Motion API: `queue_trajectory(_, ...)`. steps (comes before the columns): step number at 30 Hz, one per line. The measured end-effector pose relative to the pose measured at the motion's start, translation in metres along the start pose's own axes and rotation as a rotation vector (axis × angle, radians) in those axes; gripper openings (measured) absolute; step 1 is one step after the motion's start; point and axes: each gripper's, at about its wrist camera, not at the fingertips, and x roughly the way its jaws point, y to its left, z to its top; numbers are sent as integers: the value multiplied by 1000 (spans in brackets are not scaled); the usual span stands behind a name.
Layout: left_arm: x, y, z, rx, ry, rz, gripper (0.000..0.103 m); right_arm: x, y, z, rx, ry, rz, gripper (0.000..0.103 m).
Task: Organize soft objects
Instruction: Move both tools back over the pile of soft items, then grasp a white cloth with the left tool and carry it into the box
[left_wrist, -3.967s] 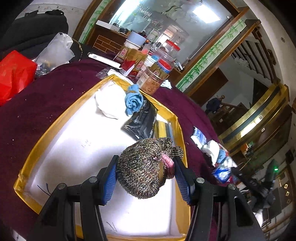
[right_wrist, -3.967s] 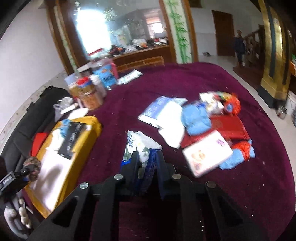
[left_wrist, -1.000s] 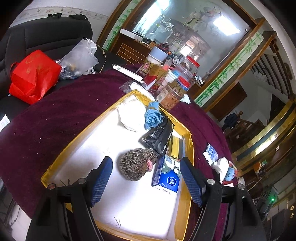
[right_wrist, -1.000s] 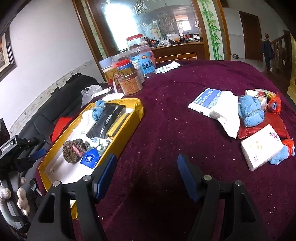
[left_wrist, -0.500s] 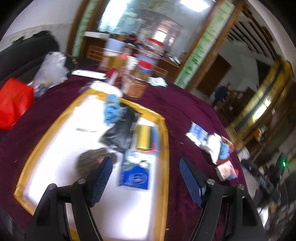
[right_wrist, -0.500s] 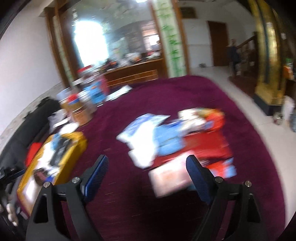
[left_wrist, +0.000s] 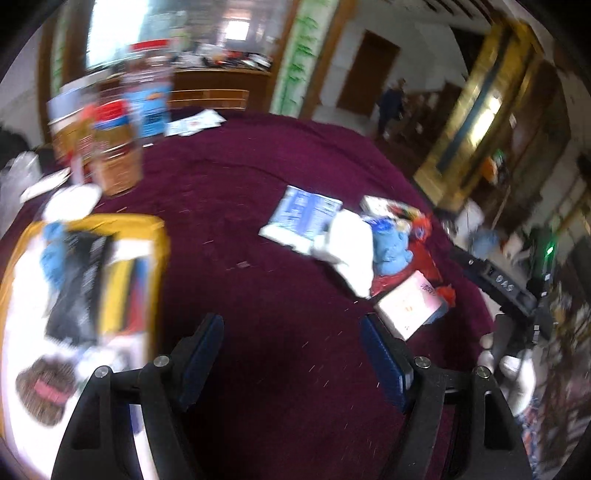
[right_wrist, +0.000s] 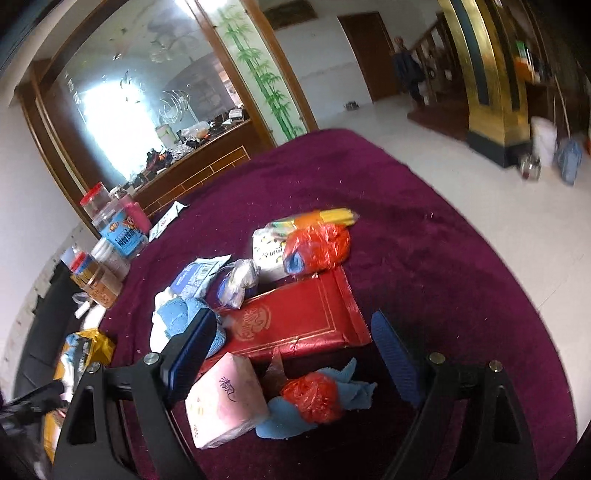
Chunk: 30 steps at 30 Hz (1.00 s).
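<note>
Both jaws wide and empty: the left hand-held gripper over bare counter, the right hand-held gripper over a pink tissue pack at lower centre.

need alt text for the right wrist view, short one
The open right hand-held gripper hovers over a pile on a maroon tablecloth: a pink tissue pack, a red-and-blue cloth bundle and a red gold-trimmed box. Nothing is gripped. Jars stand far left.
</note>
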Motion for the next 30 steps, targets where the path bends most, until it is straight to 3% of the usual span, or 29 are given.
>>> queue_trajectory(6, 82, -50, 35, 234, 30, 34, 79, -3, 4, -5, -13, 9, 17, 85)
queue_trajectory(10, 117, -77, 44, 429, 32, 102, 79, -5, 2, -4, -2, -4, 16, 85)
queue_trajectory(12, 128, -81, 48, 464, 32, 113, 79, -4, 1, -3, 4, 0, 17, 85)
queue_trajectory(17, 147, -72, 56, 380, 95, 75, 76, 1, 2, -4, -1, 21, 13, 85)
queue_trajectory(19, 148, -69, 54, 354, 112, 53, 44, 2, 3, -4, -6, 25, 6, 85)
queue_trajectory(21, 141, -70, 52, 343, 110, 25, 23, 5, 3, -4, -10, 35, -7, 85)
queue_trajectory(30, 59, -67, 33, 266, -20, -95, 20, 13, 9, -7, -56, 48, -27, 85)
